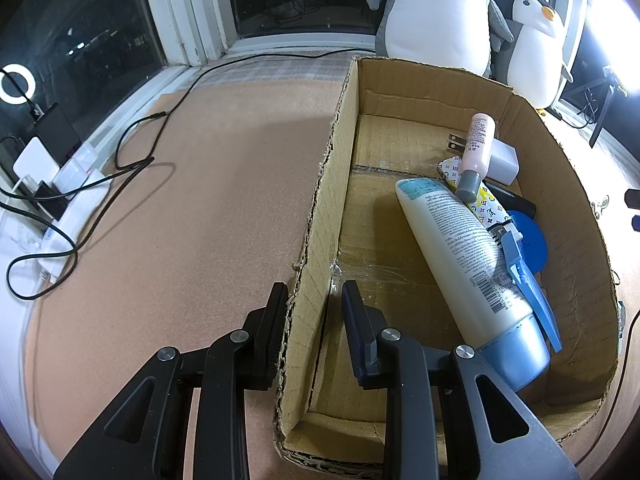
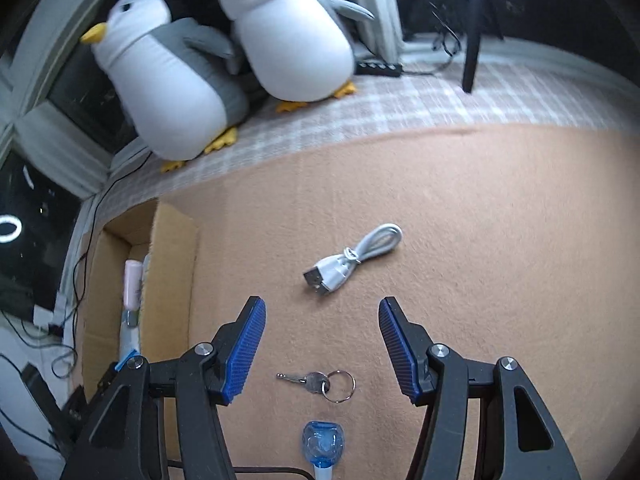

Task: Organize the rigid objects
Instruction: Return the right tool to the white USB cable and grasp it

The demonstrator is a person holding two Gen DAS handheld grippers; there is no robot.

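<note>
Peach cloth [image 2: 460, 208] covered the table, with two toy penguins [image 2: 288, 28] at the far edge. Right gripper [image 2: 322, 344] hung over it, jaws wide apart and holding nothing. Closest lay the key [image 2: 320, 382], just near of the gap, its long side running left to right. Farther off lay the white cable [image 2: 352, 258]. Left gripper [image 1: 308, 322] pinched the left wall of the cardboard box [image 1: 576, 216].

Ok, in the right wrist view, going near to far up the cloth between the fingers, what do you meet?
Clear blue-topped item → key on its ring → bundled white USB cable → checked cloth.
</note>
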